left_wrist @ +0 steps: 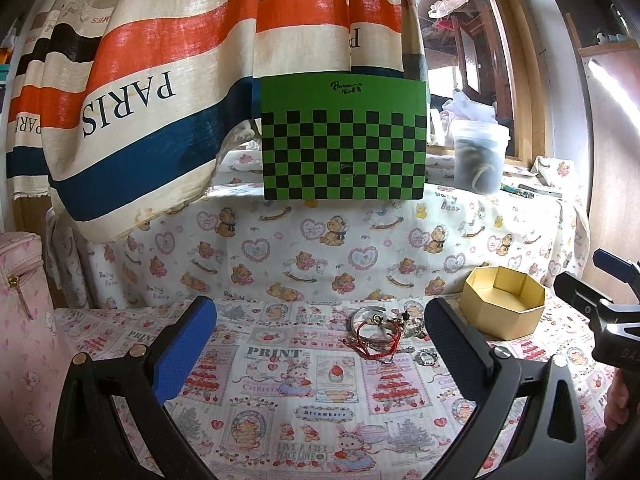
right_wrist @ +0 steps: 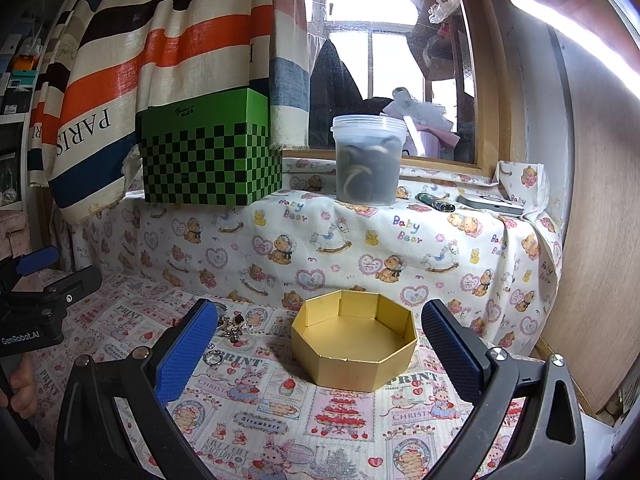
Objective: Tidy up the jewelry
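Left wrist view: the left gripper [left_wrist: 320,336], jaws spread and empty, frames a tangled heap of red-cord and metal bracelets [left_wrist: 380,334] on the printed cloth, seemingly lined up for picking.

Right wrist view: the right gripper [right_wrist: 320,340], likewise released, faces the empty gold octagonal cardboard box [right_wrist: 354,346], likely the destination.

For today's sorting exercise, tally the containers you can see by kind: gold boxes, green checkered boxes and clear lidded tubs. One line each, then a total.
Gold octagonal box, open and empty, on the printed cloth: 1
Green checkered box, on the raised ledge: 1
Clear lidded tub, on the ledge by the window: 1
Total: 3
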